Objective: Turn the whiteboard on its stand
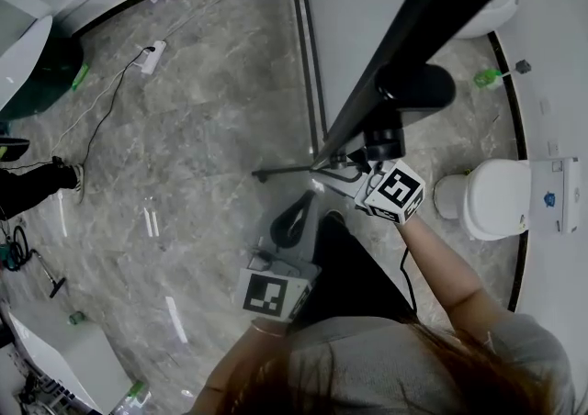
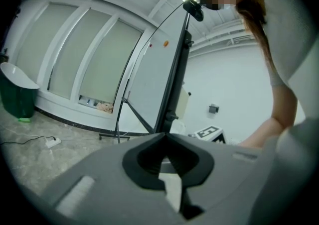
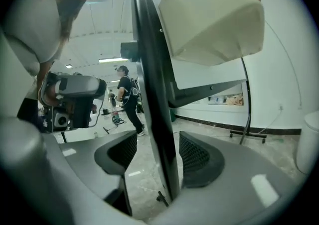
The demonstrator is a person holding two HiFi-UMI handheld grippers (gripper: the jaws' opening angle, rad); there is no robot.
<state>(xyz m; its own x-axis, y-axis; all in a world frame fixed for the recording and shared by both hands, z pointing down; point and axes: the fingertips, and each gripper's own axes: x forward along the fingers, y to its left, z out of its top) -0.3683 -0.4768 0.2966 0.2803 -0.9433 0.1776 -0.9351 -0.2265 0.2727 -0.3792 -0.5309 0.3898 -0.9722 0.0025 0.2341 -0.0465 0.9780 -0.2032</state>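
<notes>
Straddling whiteboard [image 3: 149, 84] edge, right gripper [image 3: 157, 150] agape

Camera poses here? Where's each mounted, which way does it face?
Head view: on the head, facing steeply down at floor and whiteboard edge; left gripper, right gripper and arm show.
Left gripper view: on left gripper, facing roughly level at whiteboard; shut jaws, arm show.
Right gripper view: on right gripper, facing along whiteboard edge between its open jaws; sleeve shows.
Shared: all three see the whiteboard.
</notes>
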